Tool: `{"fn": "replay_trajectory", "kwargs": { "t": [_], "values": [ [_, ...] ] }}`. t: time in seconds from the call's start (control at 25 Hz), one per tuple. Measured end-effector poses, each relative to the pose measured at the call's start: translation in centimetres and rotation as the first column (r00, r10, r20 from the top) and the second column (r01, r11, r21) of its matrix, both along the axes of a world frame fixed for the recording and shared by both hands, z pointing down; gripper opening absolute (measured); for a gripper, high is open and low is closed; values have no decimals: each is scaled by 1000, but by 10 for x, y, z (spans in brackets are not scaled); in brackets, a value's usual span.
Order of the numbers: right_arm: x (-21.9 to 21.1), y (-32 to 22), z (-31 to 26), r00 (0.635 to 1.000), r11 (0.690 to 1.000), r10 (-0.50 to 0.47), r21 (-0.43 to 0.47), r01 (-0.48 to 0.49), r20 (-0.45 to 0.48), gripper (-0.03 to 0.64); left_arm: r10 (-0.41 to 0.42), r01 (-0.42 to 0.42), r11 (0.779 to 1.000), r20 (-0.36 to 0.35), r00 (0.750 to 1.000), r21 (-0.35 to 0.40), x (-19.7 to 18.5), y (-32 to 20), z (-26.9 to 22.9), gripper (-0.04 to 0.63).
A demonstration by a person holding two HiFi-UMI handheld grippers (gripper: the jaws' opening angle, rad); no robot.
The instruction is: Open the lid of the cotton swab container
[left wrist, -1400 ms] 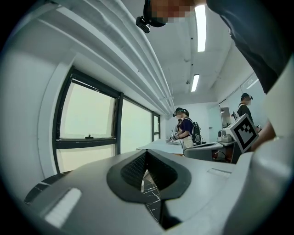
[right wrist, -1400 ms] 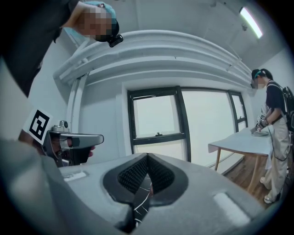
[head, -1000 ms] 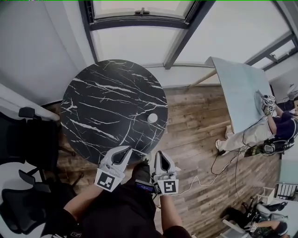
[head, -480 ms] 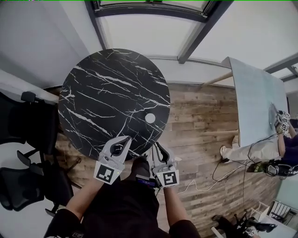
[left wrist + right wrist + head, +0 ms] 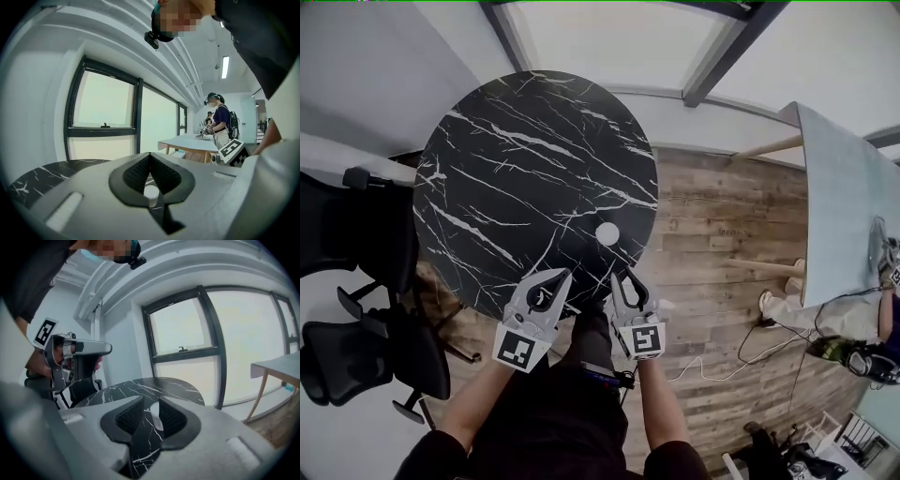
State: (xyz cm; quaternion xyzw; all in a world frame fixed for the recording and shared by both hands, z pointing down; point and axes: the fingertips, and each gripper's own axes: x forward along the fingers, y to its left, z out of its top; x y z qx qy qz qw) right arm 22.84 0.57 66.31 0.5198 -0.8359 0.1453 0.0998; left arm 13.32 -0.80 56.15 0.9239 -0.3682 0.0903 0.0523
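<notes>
The cotton swab container (image 5: pixel 607 233) is a small white round tub with its lid on, standing near the right front edge of the round black marble table (image 5: pixel 516 159). My left gripper (image 5: pixel 561 276) is shut with nothing in it, just short of the table's near edge and left of the tub. Under its closed tips the tub (image 5: pixel 151 195) shows further ahead. My right gripper (image 5: pixel 621 278) hovers just in front of the tub; its jaws have just been opening. The tub (image 5: pixel 154 416) shows in their gap, ahead of them and apart from the pads.
Black office chairs (image 5: pixel 356 244) stand left of the table. A pale table (image 5: pixel 839 206) with a person (image 5: pixel 834 319) at it is at the right, over a wood floor with cables (image 5: pixel 722 361). Windows (image 5: pixel 103 112) lie behind the marble table.
Both grippers have come forward and down toward the table's near edge. The right gripper's jaws have parted from shut. The left gripper's jaws stay shut.
</notes>
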Motion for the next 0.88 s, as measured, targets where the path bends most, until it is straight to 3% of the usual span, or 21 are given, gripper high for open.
{"fn": "replay_trajectory", "kwargs": {
  "t": [0.4,0.64,0.88],
  "values": [
    [8,-27,80,997,997,-45,-62,41,-64,151,16,-15,1000,13,1000,-28,6,-5,37,-2],
    [-5,-37,97,993,993,-65,-100,56,-96,216,8,-8,999,5,1000,-38,6,-4,45,-3],
    [-14,-48,112,992,993,-67,-102,56,-105,235,-12,12,999,0,1000,-53,-1,-8,50,-3]
  ]
}}
